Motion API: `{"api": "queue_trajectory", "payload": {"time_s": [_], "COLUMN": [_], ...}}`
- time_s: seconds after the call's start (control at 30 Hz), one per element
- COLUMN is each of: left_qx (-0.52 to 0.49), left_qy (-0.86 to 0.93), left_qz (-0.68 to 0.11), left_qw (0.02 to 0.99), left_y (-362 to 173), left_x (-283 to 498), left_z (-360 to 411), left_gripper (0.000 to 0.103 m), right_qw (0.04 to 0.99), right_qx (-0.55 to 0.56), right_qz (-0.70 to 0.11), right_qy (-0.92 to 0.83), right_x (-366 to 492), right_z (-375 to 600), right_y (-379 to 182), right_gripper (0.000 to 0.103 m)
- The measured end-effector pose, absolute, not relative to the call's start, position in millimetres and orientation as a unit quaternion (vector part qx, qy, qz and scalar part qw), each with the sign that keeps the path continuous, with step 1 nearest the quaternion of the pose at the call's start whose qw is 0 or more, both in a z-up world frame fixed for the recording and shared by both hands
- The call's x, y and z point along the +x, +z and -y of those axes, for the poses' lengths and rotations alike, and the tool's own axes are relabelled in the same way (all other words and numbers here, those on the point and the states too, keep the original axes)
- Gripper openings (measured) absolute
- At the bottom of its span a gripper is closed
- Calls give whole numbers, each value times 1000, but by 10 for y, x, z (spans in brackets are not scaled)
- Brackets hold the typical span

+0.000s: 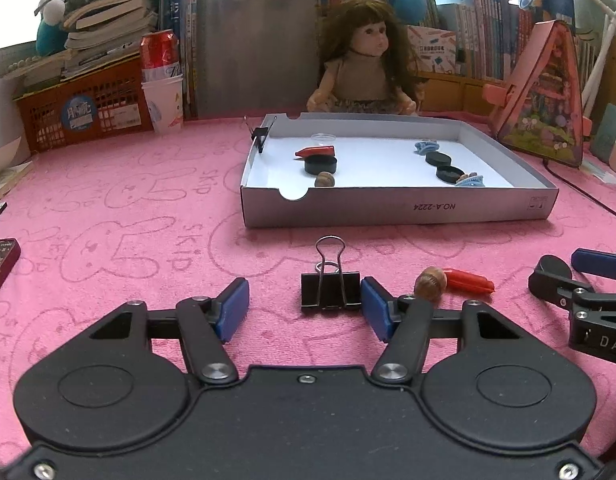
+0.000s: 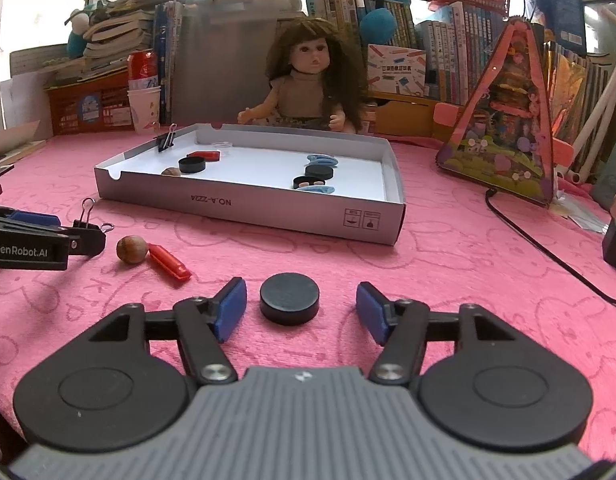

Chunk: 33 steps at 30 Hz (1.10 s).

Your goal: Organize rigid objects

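Note:
A black binder clip [image 1: 330, 289] lies on the pink cloth between the open fingers of my left gripper [image 1: 305, 307], close to the right finger. A walnut [image 1: 430, 282] and a red piece [image 1: 469, 281] lie just right of it. My right gripper [image 2: 300, 307] is open around a black disc [image 2: 290, 298] that rests on the cloth. The grey cardboard tray [image 1: 395, 207] beyond holds black discs, a walnut, a red piece, blue clips and a binder clip on its left wall. The tray [image 2: 252, 204] also shows in the right wrist view.
A doll [image 1: 365, 60] sits behind the tray. An orange basket [image 1: 84, 110], a cola can in paper cups [image 1: 160, 76] and book stacks stand at the back left. A pink triangular toy house [image 2: 503, 120] and a black cable [image 2: 547, 252] are at the right.

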<state>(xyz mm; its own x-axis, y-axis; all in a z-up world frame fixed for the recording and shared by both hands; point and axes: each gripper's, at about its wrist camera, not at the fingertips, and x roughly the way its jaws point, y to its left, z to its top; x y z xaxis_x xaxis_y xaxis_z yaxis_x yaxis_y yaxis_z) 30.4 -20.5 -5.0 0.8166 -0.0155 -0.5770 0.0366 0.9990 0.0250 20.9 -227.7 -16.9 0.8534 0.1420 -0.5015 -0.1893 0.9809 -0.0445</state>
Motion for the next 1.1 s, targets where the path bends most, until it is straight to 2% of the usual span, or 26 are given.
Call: {"api": "queue_trajectory", "payload": {"time_s": [0.3, 0.43, 0.47, 0.57, 0.6, 0.63, 0.67, 1.1], "left_qx": [16, 18, 19, 21, 22, 22, 19, -14], "left_qy": [-13, -17, -19, -29, -28, -24, -23, -16], "left_qz": [-299, -298, -298, -296, -296, -296, -299, -318], "left_qw": [954, 954, 954, 954, 955, 955, 954, 948], "left_y": [-68, -66, -63, -55, -50, -43, -35, 27], "left_x": [298, 299, 297, 284, 281, 282, 292, 332], "left_z": [185, 190, 198, 234, 246, 258, 265, 200], "left_gripper": [62, 57, 55, 39, 29, 29, 29, 29], "right_qw": [962, 962, 961, 961, 961, 961, 961, 964], "right_qx": [-45, -46, -46, -42, -42, -43, -46, -29], "right_qz": [-256, -256, -257, -256, -255, -253, -251, -245], "right_qy": [85, 87, 88, 93, 96, 101, 103, 104], "right_x": [205, 202, 201, 184, 174, 163, 152, 145], "right_z": [2280, 2274, 2274, 2264, 2257, 2246, 2230, 2231], "right_y": [-169, -171, -173, -171, -169, -165, -159, -106], "right_gripper": [73, 70, 68, 54, 45, 38, 36, 36]}}
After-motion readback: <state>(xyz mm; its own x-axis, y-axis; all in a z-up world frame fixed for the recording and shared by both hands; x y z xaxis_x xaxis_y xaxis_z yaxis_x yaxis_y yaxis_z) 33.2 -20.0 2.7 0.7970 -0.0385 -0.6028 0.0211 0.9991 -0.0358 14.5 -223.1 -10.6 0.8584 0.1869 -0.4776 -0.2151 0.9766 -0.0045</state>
